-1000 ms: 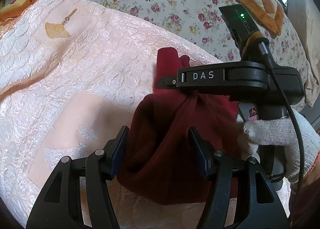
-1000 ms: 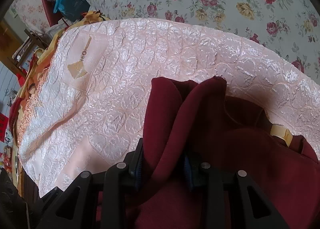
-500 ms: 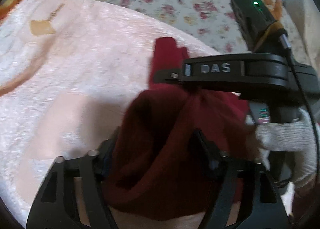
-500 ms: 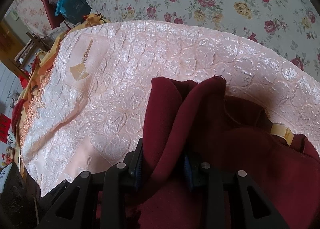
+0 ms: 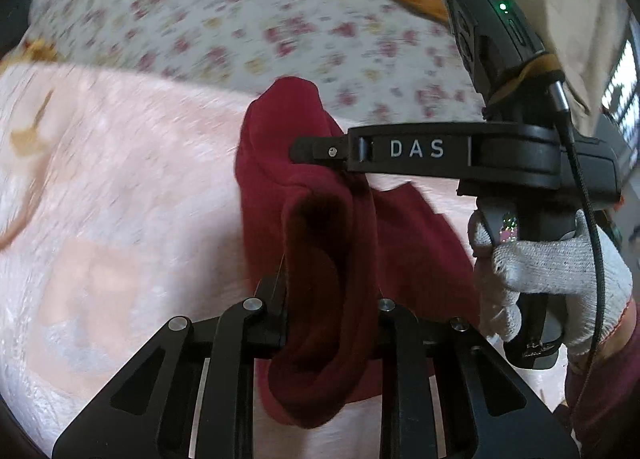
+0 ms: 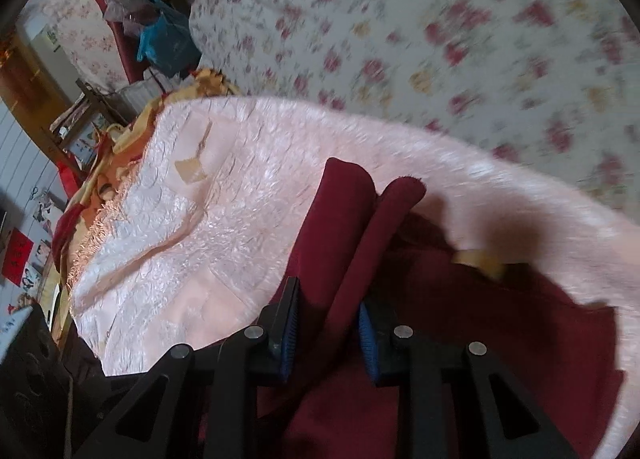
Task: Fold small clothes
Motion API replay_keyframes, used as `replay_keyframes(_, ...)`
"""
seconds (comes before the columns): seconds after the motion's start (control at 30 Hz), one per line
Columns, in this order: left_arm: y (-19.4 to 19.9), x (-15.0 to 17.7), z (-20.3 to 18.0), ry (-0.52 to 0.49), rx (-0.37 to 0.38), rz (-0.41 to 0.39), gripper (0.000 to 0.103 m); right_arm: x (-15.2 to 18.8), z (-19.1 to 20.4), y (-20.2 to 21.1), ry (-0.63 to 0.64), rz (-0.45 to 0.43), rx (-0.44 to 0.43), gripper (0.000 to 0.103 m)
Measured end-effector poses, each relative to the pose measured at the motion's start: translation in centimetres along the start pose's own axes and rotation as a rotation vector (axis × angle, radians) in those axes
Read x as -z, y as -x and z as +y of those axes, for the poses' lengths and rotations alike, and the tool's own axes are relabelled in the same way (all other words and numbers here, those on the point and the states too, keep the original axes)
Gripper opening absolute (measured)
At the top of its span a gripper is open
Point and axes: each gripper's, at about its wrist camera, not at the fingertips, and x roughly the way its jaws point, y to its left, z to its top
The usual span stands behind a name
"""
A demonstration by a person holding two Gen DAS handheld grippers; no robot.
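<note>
1. At the left, a pale pink quilted bedspread (image 5: 120,187) covered the bed; its glossy, bumpy surface carried a small gold tassel motif (image 6: 192,169).
2. The left gripper (image 5: 332,323) was closed on a thick fold of a dark red garment (image 5: 320,259), which was bunched and raised off the bedspread between its fingers.
3. The right gripper (image 6: 328,331) also clamped a ridge of the same garment. In the left wrist view it reached in from the right, held by a hand in a white knit glove (image 5: 552,271).
4. The rest of the garment lay spread on the bedspread to the right, with a small tan label (image 6: 480,261) showing.
5. Risk, as a judgement: both grips held bunched cloth rather than a clean edge, so the fold could land crooked or creased. The slick bedspread could let the cloth slide when laid down.
6. Behind, a floral quilt (image 5: 240,27) lay across the bed. At the far left of the right wrist view stood cluttered furniture, a blue bag (image 6: 168,43) and red paper decorations (image 6: 16,261) on the wall.
</note>
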Motion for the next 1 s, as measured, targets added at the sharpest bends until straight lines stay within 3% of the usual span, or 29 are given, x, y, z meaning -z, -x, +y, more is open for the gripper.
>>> replay_keyframes(0.2, -1.4, -1.3, -5.9, -0.056, 0.076, 0.014, 0.018, 1.8, -5.4, 6.6, -0.072, -0.077, 0.04, 0.023)
replay_keyframes(0.37, -5.1, -0.1, -10.6, -0.113, 0.09, 0.077, 0.018, 4.5, -10.1, 9.4, -0.137, -0.091, 0.088, 0.022)
replay_keyframes(0.6, -11.0, 2.3, -13.7, -0.142, 0.078, 0.169, 0.017, 9.7, -17.0, 8.4, -0.281, -0.039, 0.148, 0.021)
replay_keyframes(0.8, -10.2, 2.8, -14.1, -0.234, 0.09, 0.173, 0.02, 12.2, -19.5, 7.5, -0.379, -0.048, 0.101, 0.021)
replay_keyframes(0.9, -7.0, 3.0, -13.3, -0.272, 0.145, 0.171, 0.033, 12.5, -19.3, 9.0, -0.41, -0.069, 0.064, 0.025)
replay_keyframes(0.97, -4.7, 3.1, -12.1, -0.273, 0.172, 0.143, 0.056, 12.9, -18.7, 10.5, -0.436, -0.104, 0.044, 0.029)
replay_keyframes(1.0, -3.3, 3.3, -11.2, -0.273, 0.161, 0.112, 0.06, 13.2, -18.5, 11.1, -0.445, -0.118, 0.034, 0.038)
